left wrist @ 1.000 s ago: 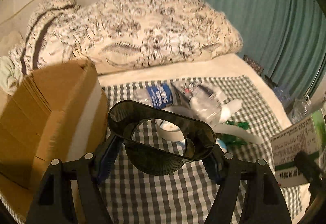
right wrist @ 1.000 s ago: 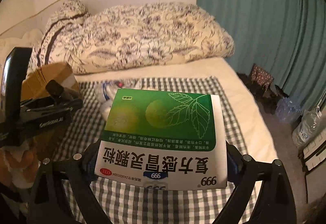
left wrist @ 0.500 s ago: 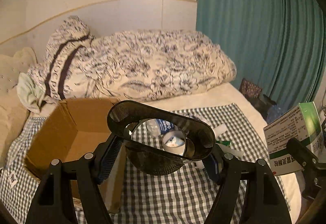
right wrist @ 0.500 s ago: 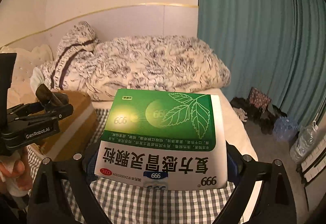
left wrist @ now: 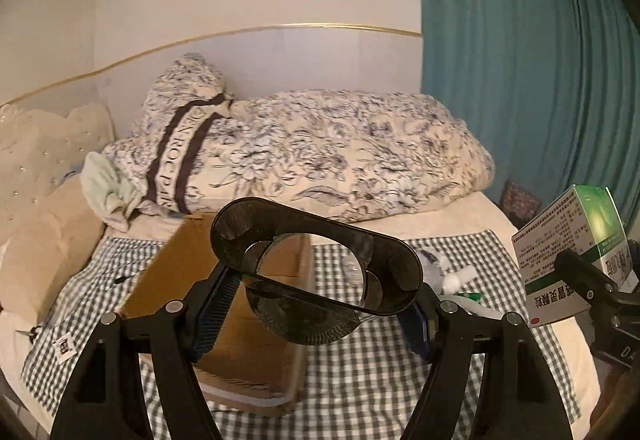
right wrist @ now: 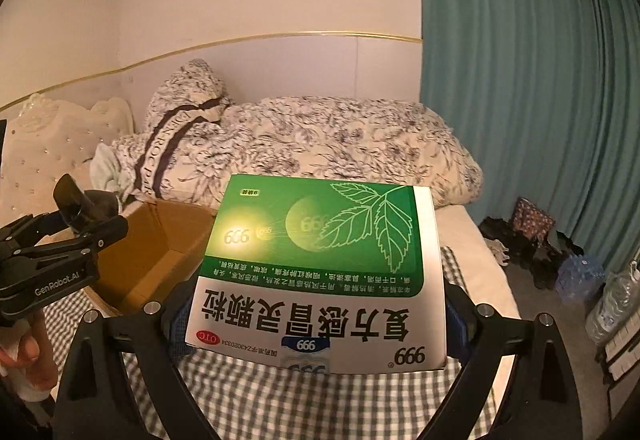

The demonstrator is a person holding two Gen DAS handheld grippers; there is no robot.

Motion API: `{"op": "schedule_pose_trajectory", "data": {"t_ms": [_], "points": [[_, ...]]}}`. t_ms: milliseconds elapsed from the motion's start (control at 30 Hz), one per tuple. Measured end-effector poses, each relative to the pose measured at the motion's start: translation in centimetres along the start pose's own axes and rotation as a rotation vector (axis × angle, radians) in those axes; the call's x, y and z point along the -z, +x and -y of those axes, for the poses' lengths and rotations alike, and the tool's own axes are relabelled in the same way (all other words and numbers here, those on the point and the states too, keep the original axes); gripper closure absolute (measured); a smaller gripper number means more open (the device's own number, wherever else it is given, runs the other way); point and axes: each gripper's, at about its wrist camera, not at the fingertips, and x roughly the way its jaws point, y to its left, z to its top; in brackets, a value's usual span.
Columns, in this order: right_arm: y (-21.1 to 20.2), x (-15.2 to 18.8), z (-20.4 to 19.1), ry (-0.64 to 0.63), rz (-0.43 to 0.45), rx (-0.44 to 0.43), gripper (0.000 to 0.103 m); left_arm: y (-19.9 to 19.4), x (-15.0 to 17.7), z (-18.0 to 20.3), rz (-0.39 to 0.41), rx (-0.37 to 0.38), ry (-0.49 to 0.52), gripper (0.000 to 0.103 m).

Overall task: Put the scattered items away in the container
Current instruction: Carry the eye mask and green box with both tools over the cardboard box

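Observation:
My left gripper (left wrist: 316, 304) is shut on a dark smoked plastic oval holder (left wrist: 320, 260) and holds it in the air in front of the open cardboard box (left wrist: 248, 324). My right gripper (right wrist: 316, 320) is shut on a green and white medicine box (right wrist: 320, 272), held above the checked cloth (right wrist: 280, 400). That medicine box also shows in the left wrist view (left wrist: 572, 256) at the far right. The cardboard box (right wrist: 160, 252) lies to the left of the right gripper. A white item (left wrist: 458, 278) and other scattered items lie on the cloth right of the box.
A floral duvet (left wrist: 320, 160) and pillows (left wrist: 44, 200) fill the back of the bed. A teal curtain (left wrist: 540, 80) hangs at the right. Water bottles (right wrist: 612, 300) and shoes (right wrist: 536, 248) are on the floor right of the bed.
Both grippers have risen and pulled back with their loads. The left view now looks at the box from above and farther away; the scattered items have shrunk to the right.

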Motion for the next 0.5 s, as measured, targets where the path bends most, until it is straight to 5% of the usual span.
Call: {"op": "schedule_pose_trajectory", "data": {"t_ms": [500], "points": [[2.5,-3.3,-5.7,-0.058,0.028,-0.112,0.009,-1.7,-3.9,-7.9,0.052,-0.126,-0.055,0.028]]}}
